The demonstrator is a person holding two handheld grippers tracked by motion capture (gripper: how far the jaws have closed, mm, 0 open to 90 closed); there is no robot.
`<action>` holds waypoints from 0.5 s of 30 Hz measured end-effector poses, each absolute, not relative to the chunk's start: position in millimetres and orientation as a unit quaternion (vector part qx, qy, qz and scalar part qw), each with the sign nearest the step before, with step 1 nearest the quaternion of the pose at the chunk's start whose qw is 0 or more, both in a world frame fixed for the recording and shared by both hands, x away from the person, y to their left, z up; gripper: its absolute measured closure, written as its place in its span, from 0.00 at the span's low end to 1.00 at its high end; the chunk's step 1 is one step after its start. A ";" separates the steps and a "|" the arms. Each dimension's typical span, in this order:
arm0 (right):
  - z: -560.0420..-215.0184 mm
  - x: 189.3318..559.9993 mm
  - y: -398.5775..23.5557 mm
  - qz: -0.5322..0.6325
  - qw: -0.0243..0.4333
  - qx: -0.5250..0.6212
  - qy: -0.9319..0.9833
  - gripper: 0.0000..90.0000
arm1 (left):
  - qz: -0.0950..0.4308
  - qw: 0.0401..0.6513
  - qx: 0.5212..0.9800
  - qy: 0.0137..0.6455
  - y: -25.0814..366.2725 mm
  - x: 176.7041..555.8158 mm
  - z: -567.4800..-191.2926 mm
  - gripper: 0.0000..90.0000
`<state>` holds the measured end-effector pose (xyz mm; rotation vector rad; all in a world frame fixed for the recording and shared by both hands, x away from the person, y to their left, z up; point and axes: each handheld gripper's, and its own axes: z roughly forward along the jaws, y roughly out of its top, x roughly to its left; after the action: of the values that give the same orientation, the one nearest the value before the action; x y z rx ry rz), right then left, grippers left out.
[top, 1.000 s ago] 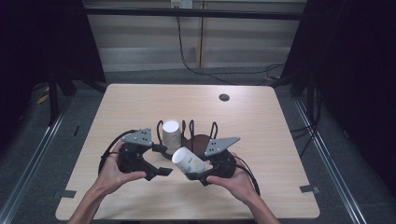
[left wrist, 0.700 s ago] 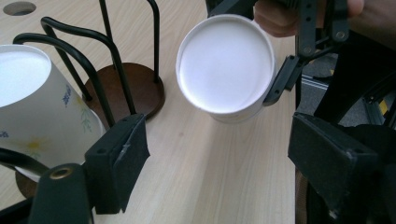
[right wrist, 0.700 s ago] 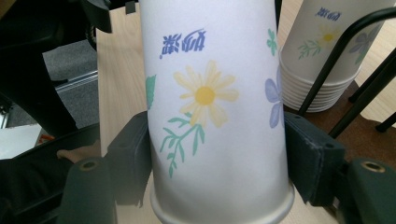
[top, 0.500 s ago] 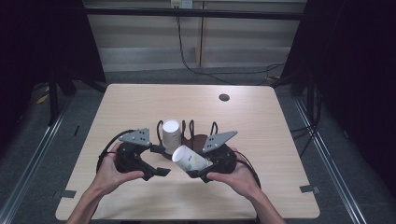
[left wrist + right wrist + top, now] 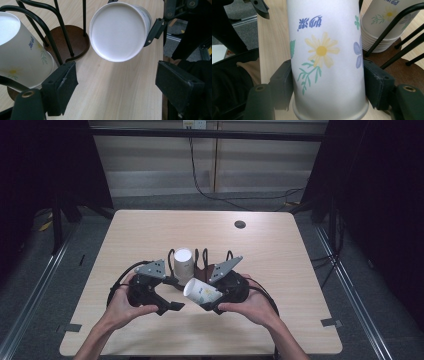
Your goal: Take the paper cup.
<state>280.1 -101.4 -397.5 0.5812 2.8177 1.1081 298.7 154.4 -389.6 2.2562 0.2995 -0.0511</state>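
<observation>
One paper cup (image 5: 201, 291) lies tilted in our right tongs (image 5: 327, 75), pinched at its sides, its closed base facing our left tongs (image 5: 125, 82), whose jaws have just been opening and stand spread and empty. Beyond both tongs, a stack of cups (image 5: 183, 262) sits in the wire rack (image 5: 204, 268) on the worktop (image 5: 280, 250). We judge the cup is pulled off, not yet placed. Our right gripper view shows its daisy print; our left gripper view shows its white base.

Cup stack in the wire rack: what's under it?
The stack of cups sits upside down on the rack's brown base, rims layered at the bottom. What the stack covers, inside or beneath, is hidden.
</observation>
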 end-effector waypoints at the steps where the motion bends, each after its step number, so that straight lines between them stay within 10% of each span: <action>1: -398.3 280.5 -101.2 0.357 0.030 0.187 0.915 0.36 | -0.023 0.418 0.900 0.122 153.9 298.3 -390.0 0.20; 15: -410.1 280.1 -100.4 0.319 0.025 0.170 0.932 0.36 | -0.012 0.388 0.915 0.109 142.9 296.3 -401.0 0.20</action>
<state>280.1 -100.4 -410.1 0.5251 2.8815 0.9867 296.3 142.9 -401.0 2.3289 0.2770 -0.0306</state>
